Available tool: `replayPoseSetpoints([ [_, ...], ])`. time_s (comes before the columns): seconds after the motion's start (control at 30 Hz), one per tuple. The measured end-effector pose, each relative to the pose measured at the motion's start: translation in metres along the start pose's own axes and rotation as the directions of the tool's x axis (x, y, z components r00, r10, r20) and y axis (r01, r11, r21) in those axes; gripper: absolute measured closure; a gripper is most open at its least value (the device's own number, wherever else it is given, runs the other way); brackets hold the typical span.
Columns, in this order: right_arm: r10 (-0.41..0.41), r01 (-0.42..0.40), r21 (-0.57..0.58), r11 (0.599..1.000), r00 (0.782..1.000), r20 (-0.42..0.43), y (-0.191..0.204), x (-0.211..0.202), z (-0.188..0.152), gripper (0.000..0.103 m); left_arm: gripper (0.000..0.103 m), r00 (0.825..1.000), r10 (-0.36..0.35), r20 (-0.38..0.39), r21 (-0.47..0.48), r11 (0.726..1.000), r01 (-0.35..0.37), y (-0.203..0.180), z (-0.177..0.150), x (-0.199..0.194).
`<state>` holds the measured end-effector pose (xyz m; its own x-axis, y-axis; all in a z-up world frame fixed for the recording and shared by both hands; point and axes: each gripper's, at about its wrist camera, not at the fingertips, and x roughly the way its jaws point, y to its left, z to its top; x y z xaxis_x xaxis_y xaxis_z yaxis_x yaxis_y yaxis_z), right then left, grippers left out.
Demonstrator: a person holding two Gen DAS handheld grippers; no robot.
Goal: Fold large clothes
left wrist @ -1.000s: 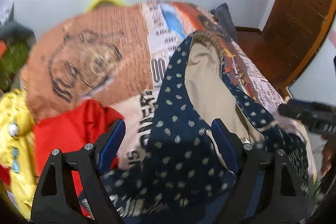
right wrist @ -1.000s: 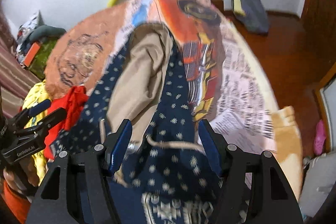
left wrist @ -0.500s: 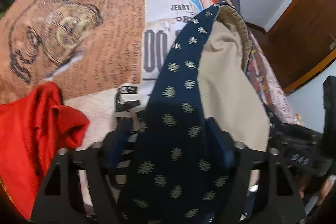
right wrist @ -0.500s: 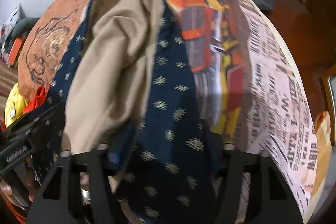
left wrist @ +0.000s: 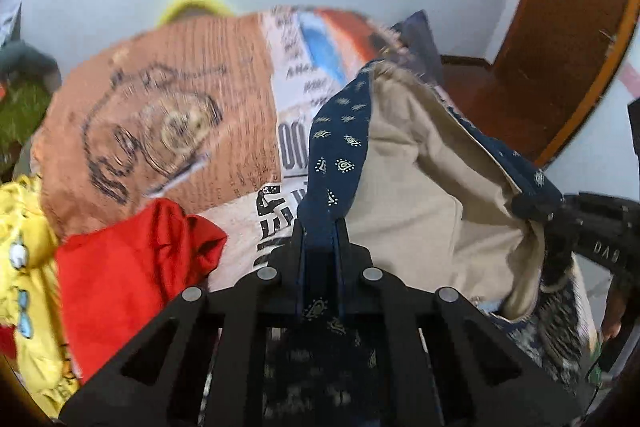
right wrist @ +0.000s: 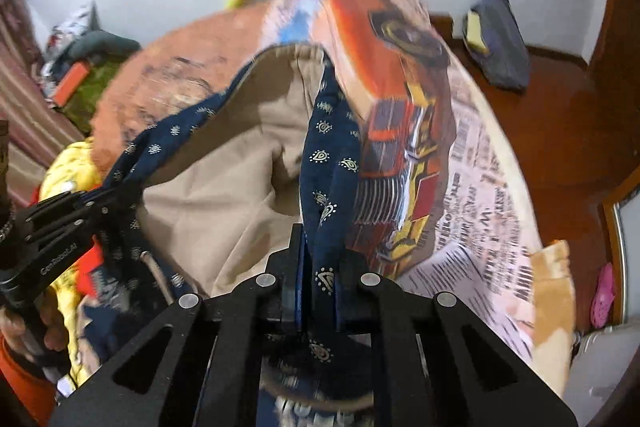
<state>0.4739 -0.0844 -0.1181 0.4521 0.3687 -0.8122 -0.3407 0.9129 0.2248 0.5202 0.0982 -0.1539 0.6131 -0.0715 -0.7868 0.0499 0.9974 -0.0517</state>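
You are at the beginning of the fold, as I judge it: the navy patterned garment (left wrist: 340, 147) with its beige lining (left wrist: 420, 195) is gripped and partly lifted at its near end, but no fold is made yet, and the far end lies on the bed cover (left wrist: 168, 115) toward 12 o'clock in both wrist views. The garment hangs open between your two hands, so the lining faces up like a pocket. What is left is nearly everything: to bring the held edge over, to lay it flat, and to smooth it. The left hand-held gripper (left wrist: 322, 227) has just been closing, and its jaws now stand pressed together on one navy edge of the garment, with cloth running through them and down behind. The right hand-held gripper (right wrist: 318, 239) has just been closing too and now pinches the other navy edge (right wrist: 332, 155) in the same way; in the left wrist view you see it at 3 o'clock (left wrist: 532, 205), biting the rim of the cloth. At 8 o'clock in the left wrist view a red cloth (left wrist: 132, 259) and a yellow garment (left wrist: 28, 247) wait on the bed, not folded, so in my opinion more pieces will follow this one.
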Motion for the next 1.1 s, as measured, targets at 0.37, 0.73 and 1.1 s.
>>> replayPoseSetpoints([
  [0.37,0.057,-0.053,-0.097,0.994,0.997,0.046,0.024,-0.075,-0.072,0.094,0.092,0.998,-0.056,0.008,0.087,0.995,0.055,-0.013,-0.070,-0.097],
  [0.73,0.037,-0.041,-0.055,0.998,0.997,-0.061,0.017,-0.055,-0.156,0.093,0.091,0.988,0.000,-0.153,0.102,0.995,0.016,-0.003,-0.175,-0.070],
  [1.1,-0.055,0.050,-0.065,0.997,0.996,-0.075,0.008,-0.047,-0.177,0.083,0.072,0.988,0.061,-0.145,0.107,0.993,-0.045,-0.001,-0.197,-0.061],
])
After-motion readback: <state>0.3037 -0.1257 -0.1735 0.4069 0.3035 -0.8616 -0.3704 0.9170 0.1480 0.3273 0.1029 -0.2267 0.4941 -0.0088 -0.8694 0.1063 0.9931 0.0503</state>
